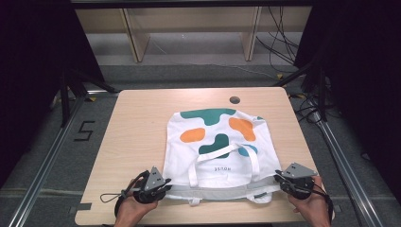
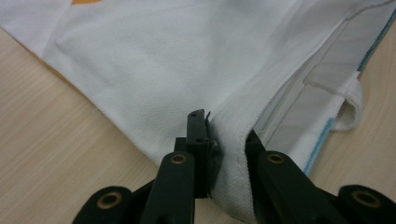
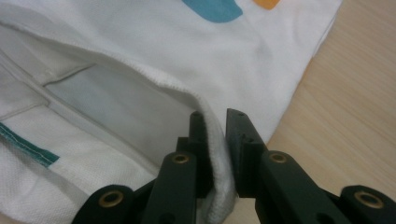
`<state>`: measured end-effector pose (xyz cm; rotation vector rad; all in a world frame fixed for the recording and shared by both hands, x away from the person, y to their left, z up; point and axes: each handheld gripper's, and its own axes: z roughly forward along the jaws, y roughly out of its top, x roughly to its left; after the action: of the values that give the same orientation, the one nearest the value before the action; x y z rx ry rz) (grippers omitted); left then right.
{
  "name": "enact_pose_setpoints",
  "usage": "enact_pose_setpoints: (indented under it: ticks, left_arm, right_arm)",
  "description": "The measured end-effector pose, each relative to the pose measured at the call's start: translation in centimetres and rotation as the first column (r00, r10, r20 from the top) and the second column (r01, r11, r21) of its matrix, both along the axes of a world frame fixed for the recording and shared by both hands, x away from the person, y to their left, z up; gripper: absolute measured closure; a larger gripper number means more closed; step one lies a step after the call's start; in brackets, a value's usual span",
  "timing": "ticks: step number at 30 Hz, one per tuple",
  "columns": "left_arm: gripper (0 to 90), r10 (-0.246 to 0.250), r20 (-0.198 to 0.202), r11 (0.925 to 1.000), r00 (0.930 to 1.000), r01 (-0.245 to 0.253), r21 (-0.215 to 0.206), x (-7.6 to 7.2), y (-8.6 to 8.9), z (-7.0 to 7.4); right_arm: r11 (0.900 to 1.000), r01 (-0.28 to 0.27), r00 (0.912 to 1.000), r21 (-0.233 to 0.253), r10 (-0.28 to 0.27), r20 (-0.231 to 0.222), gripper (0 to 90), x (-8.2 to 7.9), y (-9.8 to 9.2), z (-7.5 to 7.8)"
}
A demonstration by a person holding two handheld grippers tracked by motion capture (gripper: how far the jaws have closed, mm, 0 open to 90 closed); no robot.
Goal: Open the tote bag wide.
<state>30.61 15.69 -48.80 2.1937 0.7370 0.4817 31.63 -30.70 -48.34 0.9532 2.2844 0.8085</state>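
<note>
Pale wood table (image 1: 137, 142) first, since it carries everything: a light plank top with a small round hole (image 1: 234, 100) near its far edge. I note it gives a flat, bare surface, which suits cloth work.

White tote bag (image 1: 215, 146) next. It lies flat near the middle of the table, slightly toward my right, mouth toward me, printed with green and orange blobs. Its handles (image 1: 222, 158) are folded back over the body, I judge so they stay clear of the mouth hem.

Left gripper (image 1: 158, 187) at the near left corner of the bag. In the left gripper view its jaws are pinched on the thick stitched hem (image 2: 231, 154), one jaw on either side of the fabric. The bag's inner lining (image 2: 308, 112) shows just beyond.

Right gripper (image 1: 289, 182) at the near right corner. In the right gripper view the jaws are likewise clamped on the upper layer of the mouth edge (image 3: 212, 135), cloth squeezed between them, the mouth gaping a little to one side.

My reading: both corners of the top layer are taken symmetrically so the mouth can be lifted or spread evenly without the bag twisting.

Smallest detail: a teal stitched tab (image 3: 32, 147) inside the seam.
</note>
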Motion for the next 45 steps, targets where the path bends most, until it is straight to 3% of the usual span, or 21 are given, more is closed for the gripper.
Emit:
enact_pose_setpoints:
  ticks: [5,6,8,11,12,13,14,17,23,27,29,30,31,33,37,38,40,41,42,44,45]
  left_arm:
    - [80.8,-0.015,0.012,0.9998,0.9998,0.016,-0.013,0.2,0.6,1.0]
    - [81.0,-0.011,0.019,0.9998,0.9998,0.011,-0.019,0.2,0.7,1.3]
    - [81.3,-0.002,0.04,0.9986,0.9992,0.004,-0.052,0.0,0.7,1.9]
    - [81.8,-0.017,0.097,0.9986,0.9951,0.022,-0.048,-0.5,0.8,3.6]
    - [82.1,0.004,0.099,0.9964,0.9951,0.005,-0.085,-0.5,0.6,3.8]
    - [82.5,-0.007,0.11,0.9976,0.994,0.014,-0.068,-0.3,0.8,4.2]
    - [82.6,0.011,0.112,0.9947,0.9936,0.0,-0.103,-0.1,0.9,4.5]
    - [83.2,0.029,0.142,0.9934,0.9894,-0.013,-0.114,0.2,1.2,5.6]
    - [84.2,0.053,0.209,0.988,0.9765,-0.021,-0.153,0.7,1.7,9.1]
    - [84.5,0.073,0.262,0.9822,0.9623,-0.024,-0.186,1.3,1.8,11.8]
    - [85.6,0.1,0.312,0.9806,0.9446,-0.041,-0.192,1.2,1.8,13.2]
    - [85.9,0.099,0.362,0.9849,0.9271,-0.039,-0.169,1.0,1.7,14.3]
    - [86.1,0.093,0.386,0.9871,0.9176,-0.034,-0.156,0.9,1.7,15.0]
    - [86.2,0.103,0.435,0.9808,0.8945,-0.018,-0.194,0.4,2.1,17.1]
    - [86.3,0.115,0.481,0.9738,0.8689,-0.003,-0.227,0.0,2.1,19.1]
    - [86.3,0.116,0.496,0.9741,0.8608,-0.001,-0.226,0.0,2.2,19.6]
    - [86.4,0.115,0.508,0.9743,0.8535,0.002,-0.225,-0.1,2.4,20.2]
    - [86.4,0.115,0.515,0.9755,0.8496,0.001,-0.22,-0.2,2.4,20.6]
    - [86.5,0.104,0.52,0.9779,0.8476,0.008,-0.209,-0.2,2.5,21.0]
    - [86.5,0.11,0.51,0.9703,0.8534,0.019,-0.241,-0.1,2.6,21.4]
    - [86.5,0.106,0.499,0.9645,0.8599,0.033,-0.262,0.0,2.7,21.5]
  right_arm:
    - [0.999,0.005,0.9999,0.052,-0.006,0.015,81.4,-0.2,-0.1,0.5]
    - [0.999,0.01,0.999,0.049,-0.013,0.042,81.5,-0.2,-0.1,0.8]
    - [0.998,0.015,0.998,0.063,-0.018,0.06,81.6,-0.4,-0.1,1.4]
    - [0.995,0.026,0.9938,0.092,-0.035,0.106,82.0,-0.7,-0.1,2.6]
    - [0.996,0.013,0.99,0.088,-0.025,0.139,82.2,-0.5,-0.3,3.3]
    - [0.995,0.014,0.988,0.097,-0.029,0.152,82.4,-0.5,-0.2,3.7]
    - [0.996,0.006,0.9863,0.09,-0.021,0.163,82.5,-0.4,-0.2,4.1]
    - [0.997,-0.001,0.9789,0.073,-0.014,0.204,82.8,-0.1,0.2,5.7]
    - [0.993,-0.008,0.9631,0.12,-0.024,0.268,83.4,1.1,0.7,9.4]
    - [0.991,-0.017,0.9441,0.135,-0.029,0.329,83.7,1.8,0.9,11.7]
    - [0.991,-0.029,0.9309,0.132,-0.021,0.365,83.9,2.1,0.9,13.2]
    - [0.99,-0.034,0.9269,0.14,-0.021,0.375,84.0,2.1,0.9,13.7]
    - [0.99,-0.038,0.9213,0.134,-0.017,0.388,84.2,1.8,1.1,14.6]
    - [0.991,-0.053,0.9055,0.125,-0.005,0.424,84.3,1.5,1.2,16.2]
    - [0.991,-0.058,0.8937,0.123,-0.004,0.449,84.7,1.5,1.2,18.5]
    - [0.992,-0.057,0.8823,0.111,-0.002,0.471,84.8,1.5,1.3,19.2]
    - [0.991,-0.061,0.8798,0.119,-0.003,0.475,84.8,1.3,1.5,20.2]
    - [0.993,-0.069,0.8704,0.101,0.01,0.492,84.9,1.4,1.5,20.7]
    - [0.992,-0.067,0.8757,0.104,0.009,0.483,84.9,1.2,1.6,21.2]
    - [0.994,-0.069,0.8625,0.085,0.017,0.506,84.9,1.2,1.7,22.2]
    - [0.993,-0.071,0.8701,0.093,0.016,0.493,84.9,1.2,1.7,22.4]
